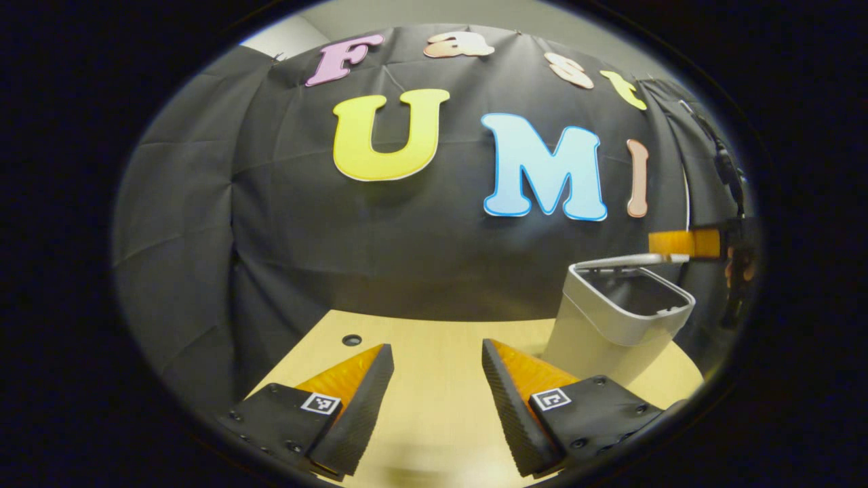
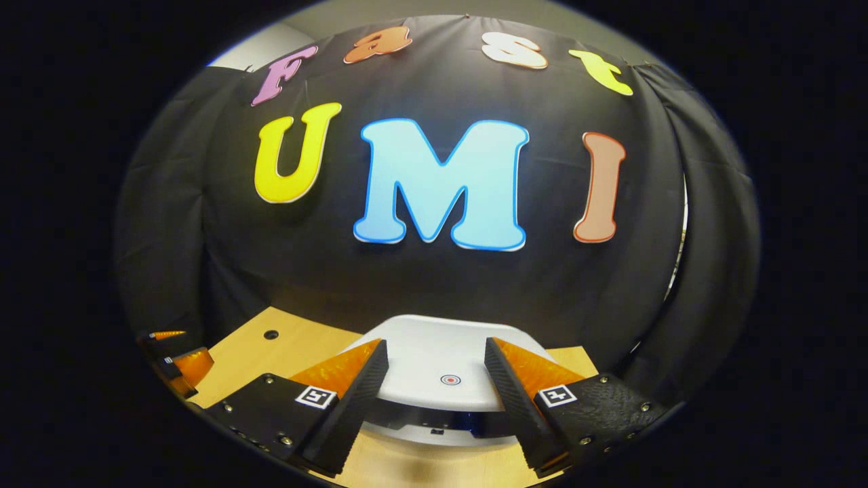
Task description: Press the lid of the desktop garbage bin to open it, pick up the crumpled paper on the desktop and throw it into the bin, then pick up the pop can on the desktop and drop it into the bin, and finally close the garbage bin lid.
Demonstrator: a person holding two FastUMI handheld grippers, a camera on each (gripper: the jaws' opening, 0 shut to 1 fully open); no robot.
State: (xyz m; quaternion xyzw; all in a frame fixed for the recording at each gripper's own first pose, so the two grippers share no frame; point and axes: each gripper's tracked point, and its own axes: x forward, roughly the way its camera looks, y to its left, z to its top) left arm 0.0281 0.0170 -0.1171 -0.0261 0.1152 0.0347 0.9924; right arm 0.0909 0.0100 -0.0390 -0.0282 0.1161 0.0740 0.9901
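Observation:
The white desktop bin [image 1: 610, 325] stands on the wooden table [image 1: 434, 352], to the right of my left gripper [image 1: 437, 400], which hovers open and holds nothing. The bin's mouth is uncovered, and its lid [image 1: 627, 259] is raised above the rim. The right gripper [image 1: 678, 244] reaches in from the right and its tip meets the lid's edge. In the right gripper view the white lid [image 2: 434, 359], with a small red target mark [image 2: 450, 379], lies just ahead between the fingers of my open right gripper [image 2: 436, 396]. A dark gap shows under the lid.
The black cloth wall closes off the back of the table. A small round hole [image 1: 351, 339] sits in the tabletop at the far left. The left gripper [image 2: 173, 366] shows at the left edge of the right gripper view, low over the table [image 2: 271, 359].

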